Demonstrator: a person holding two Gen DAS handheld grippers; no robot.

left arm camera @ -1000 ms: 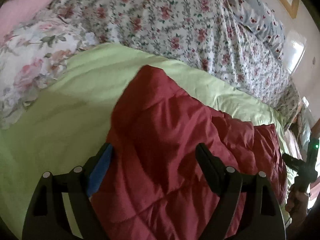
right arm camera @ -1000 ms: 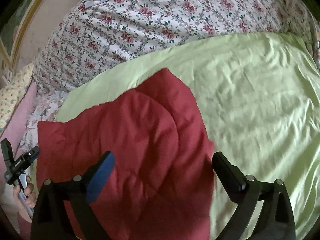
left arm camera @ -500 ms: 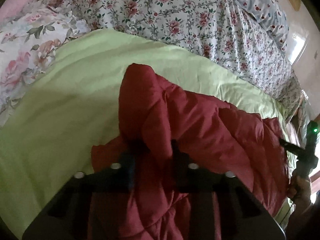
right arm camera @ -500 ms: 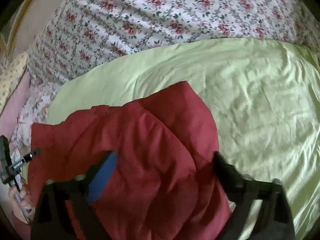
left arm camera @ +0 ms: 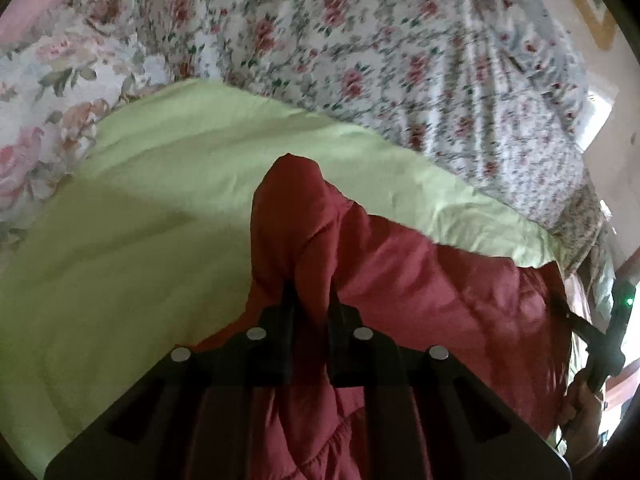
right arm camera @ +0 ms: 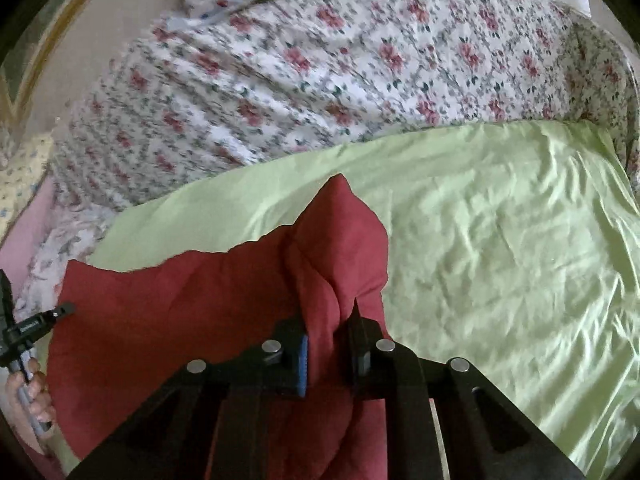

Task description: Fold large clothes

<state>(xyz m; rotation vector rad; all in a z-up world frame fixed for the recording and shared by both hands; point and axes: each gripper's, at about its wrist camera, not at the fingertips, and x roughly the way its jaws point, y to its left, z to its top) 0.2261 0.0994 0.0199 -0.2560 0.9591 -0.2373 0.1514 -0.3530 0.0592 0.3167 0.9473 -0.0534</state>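
A dark red quilted garment (left arm camera: pixel 420 288) lies on a light green sheet (left arm camera: pixel 140 220); it also shows in the right wrist view (right arm camera: pixel 180 312). My left gripper (left arm camera: pixel 311 300) is shut on a bunched fold of the red garment, which stands up between its fingers. My right gripper (right arm camera: pixel 328 320) is shut on another bunched corner of the same garment. The garment stretches between the two grippers. The other hand and its gripper handle show at the edge of each view.
The green sheet (right arm camera: pixel 500 260) covers the bed in front of me. A floral bedspread (left arm camera: pixel 360 40) rises behind it, also in the right wrist view (right arm camera: pixel 320 72). A flowered pillow (left arm camera: pixel 40 100) lies at the left. A wall with a picture frame stands behind.
Both grippers were open over the flat garment a second ago. The left closed first, then the right; each now pinches a raised fold of red fabric.
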